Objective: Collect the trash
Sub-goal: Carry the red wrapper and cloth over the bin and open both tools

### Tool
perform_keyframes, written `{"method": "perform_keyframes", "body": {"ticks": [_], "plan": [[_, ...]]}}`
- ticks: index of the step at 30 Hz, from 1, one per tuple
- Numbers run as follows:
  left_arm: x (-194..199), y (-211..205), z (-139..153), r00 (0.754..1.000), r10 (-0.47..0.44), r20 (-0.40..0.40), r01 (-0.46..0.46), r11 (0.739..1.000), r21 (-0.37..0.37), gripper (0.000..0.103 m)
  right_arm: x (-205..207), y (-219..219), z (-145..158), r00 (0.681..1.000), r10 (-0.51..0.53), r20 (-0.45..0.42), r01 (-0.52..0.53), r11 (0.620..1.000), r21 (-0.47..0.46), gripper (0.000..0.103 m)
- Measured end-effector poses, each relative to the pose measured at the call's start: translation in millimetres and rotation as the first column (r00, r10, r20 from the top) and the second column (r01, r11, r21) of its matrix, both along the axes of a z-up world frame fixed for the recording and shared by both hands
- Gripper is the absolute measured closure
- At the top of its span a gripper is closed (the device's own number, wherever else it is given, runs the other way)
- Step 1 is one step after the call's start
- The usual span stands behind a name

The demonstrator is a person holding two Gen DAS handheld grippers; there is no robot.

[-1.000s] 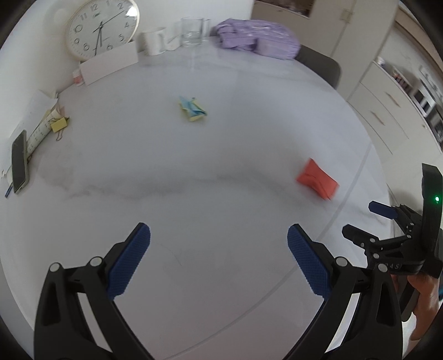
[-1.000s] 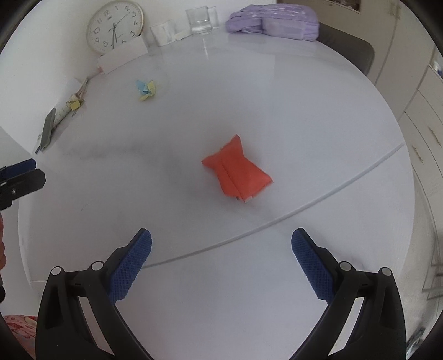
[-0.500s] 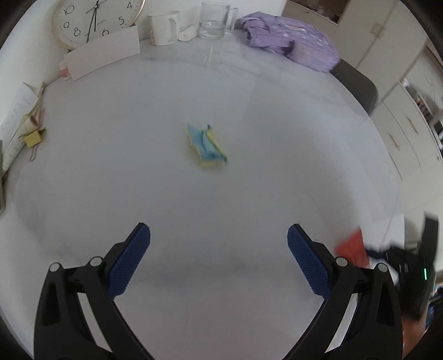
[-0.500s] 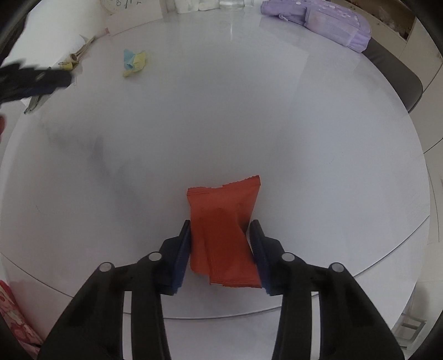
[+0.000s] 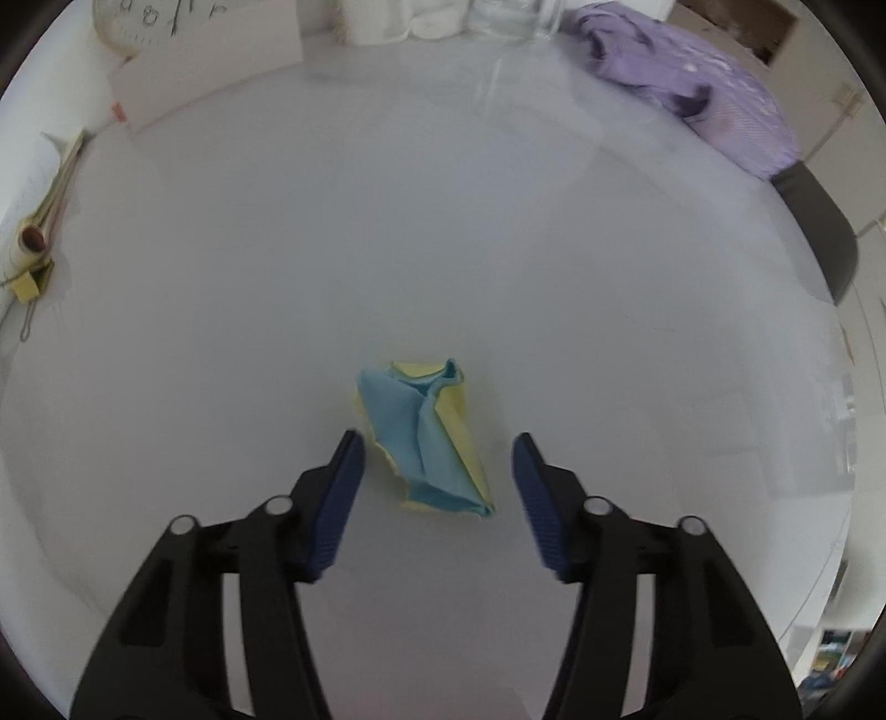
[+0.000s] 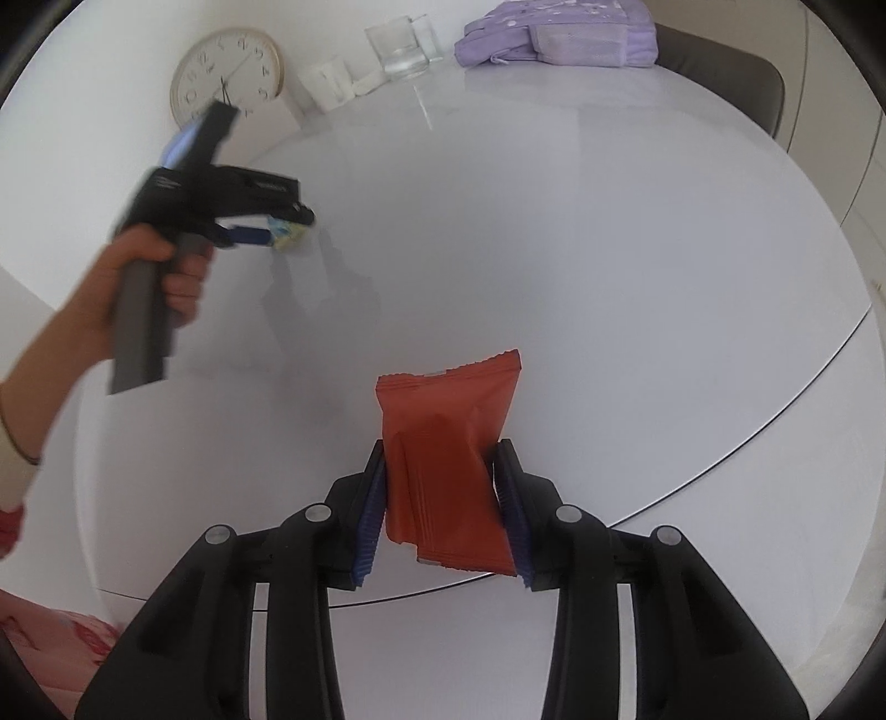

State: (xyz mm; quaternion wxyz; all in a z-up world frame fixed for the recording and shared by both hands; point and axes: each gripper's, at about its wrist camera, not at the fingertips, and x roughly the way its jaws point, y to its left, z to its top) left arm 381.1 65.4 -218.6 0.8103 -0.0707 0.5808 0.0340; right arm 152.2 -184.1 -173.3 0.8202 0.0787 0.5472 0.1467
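Observation:
A crumpled blue and yellow paper (image 5: 426, 443) lies on the white round table (image 5: 498, 249). My left gripper (image 5: 436, 438) straddles it, pointing steeply down. Its jaws are closing, and a gap still shows between each blue pad and the paper. The right wrist view shows the same left gripper (image 6: 277, 230) at the paper (image 6: 288, 232), held by a person's hand (image 6: 138, 293). My right gripper (image 6: 441, 448) is shut on a red snack wrapper (image 6: 448, 421), with both pads pressing its sides near the table's front edge.
At the table's far side stand a wall clock (image 6: 227, 75), white mugs (image 6: 326, 83), a glass (image 6: 398, 50) and a purple bag (image 6: 559, 33). A dark chair (image 6: 720, 66) is behind the bag. Papers with a yellow binder clip (image 5: 33, 266) lie at the left edge.
My left gripper travelled across the table to the blue and yellow paper and its jaws narrowed around it. My right gripper closed on the red wrapper and keeps hold of it.

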Motion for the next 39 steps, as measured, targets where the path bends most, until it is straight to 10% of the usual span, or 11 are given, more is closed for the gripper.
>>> {"method": "perform_keyframes", "body": {"ticks": [2, 15, 25, 32, 39], "plan": [[1, -3, -1, 1.000, -0.008, 0.001, 0.008, 1.000, 0.025, 0.069, -4, -2, 2, 1.000, -0.010, 0.002, 0.010, 0.999, 0.032, 0.064], [-22, 2, 28, 0.997, -0.050, 0.064, 0.048, 0.998, 0.044, 0.070, 4, 2, 17, 0.998, -0.052, 0.027, 0.051, 0.998, 0.031, 0.064], [-146, -31, 118, 0.943, -0.277, 0.182, 0.270, 0.961, 0.064, 0.070, -73, -2, 64, 0.987, -0.133, 0.086, 0.131, 0.991, 0.032, 0.062], [-286, -88, 135, 0.850, -0.501, 0.163, 0.507, 0.862, 0.003, 0.069, -188, -25, 68, 0.957, -0.282, 0.063, 0.281, 0.959, 0.026, 0.062], [-405, -160, 107, 0.655, -0.749, 0.101, 0.756, 0.649, -0.088, 0.069, -323, -77, 40, 0.868, -0.495, -0.032, 0.493, 0.869, -0.044, 0.062]]}}
